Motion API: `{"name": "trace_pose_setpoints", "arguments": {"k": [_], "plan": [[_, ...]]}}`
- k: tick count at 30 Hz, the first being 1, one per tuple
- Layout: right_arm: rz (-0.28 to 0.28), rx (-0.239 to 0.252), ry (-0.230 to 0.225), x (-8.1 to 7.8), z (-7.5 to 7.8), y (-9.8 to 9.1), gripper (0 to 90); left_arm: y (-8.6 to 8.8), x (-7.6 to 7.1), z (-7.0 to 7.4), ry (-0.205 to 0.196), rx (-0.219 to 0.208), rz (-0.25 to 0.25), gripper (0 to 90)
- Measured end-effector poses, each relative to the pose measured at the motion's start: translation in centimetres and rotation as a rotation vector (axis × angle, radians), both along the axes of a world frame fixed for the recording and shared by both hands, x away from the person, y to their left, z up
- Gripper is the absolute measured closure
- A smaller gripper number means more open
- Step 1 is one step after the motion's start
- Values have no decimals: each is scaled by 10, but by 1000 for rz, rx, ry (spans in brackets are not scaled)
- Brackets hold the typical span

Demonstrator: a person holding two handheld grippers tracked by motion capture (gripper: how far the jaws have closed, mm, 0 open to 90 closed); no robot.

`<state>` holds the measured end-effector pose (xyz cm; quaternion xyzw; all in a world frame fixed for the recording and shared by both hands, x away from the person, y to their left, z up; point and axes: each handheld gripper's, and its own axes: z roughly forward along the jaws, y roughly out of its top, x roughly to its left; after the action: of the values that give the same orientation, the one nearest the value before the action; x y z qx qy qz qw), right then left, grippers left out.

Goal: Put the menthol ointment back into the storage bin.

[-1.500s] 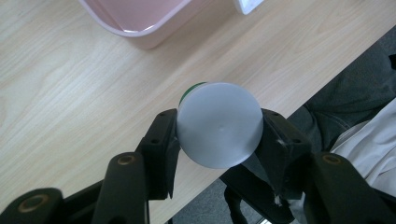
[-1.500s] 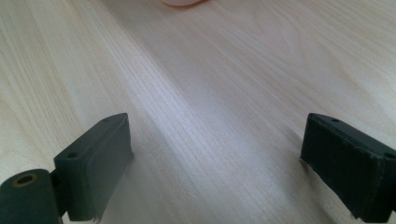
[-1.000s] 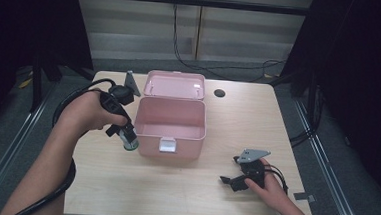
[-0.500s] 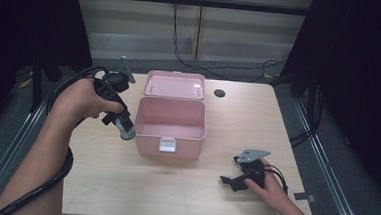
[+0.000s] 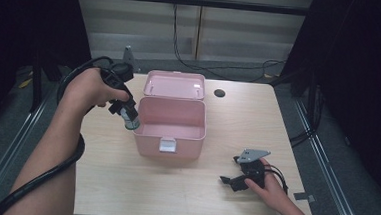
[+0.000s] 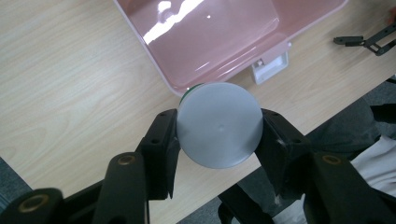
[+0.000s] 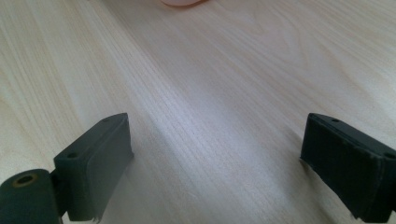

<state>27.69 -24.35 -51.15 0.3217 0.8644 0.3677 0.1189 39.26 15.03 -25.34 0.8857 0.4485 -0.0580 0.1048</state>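
Pink box (image 5: 170,121) sits open; the raised left gripper (image 5: 128,116) pinches what looks like a small jar (image 6: 219,125) at its rim, while the right gripper (image 5: 242,177) rests spread on the table (image 5: 212,204).

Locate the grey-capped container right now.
Clamped in the left gripper, the container hangs over the pink box's left rim in the high view.

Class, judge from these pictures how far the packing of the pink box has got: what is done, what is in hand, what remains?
Done: the pink box stands with its lid open, and its inside looks bare. In hand: the left tongs are shut on a round grey container, held above the box's left wall. Left: lowering it in and probably closing the lid. The right tongs rest open on the table.
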Motion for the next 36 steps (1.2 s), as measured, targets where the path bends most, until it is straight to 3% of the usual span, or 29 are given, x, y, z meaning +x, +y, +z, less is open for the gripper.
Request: {"name": "trace_pose_setpoints", "arguments": {"k": [17, 36], "plan": [[-1, 1, 0, 0, 0, 0, 82, -30, 30, -9, -30, 7, 23, 505], [0, 1, 0, 0, 0, 0, 82, -59, 56, -59, -7, 39, 99, 505]]}}
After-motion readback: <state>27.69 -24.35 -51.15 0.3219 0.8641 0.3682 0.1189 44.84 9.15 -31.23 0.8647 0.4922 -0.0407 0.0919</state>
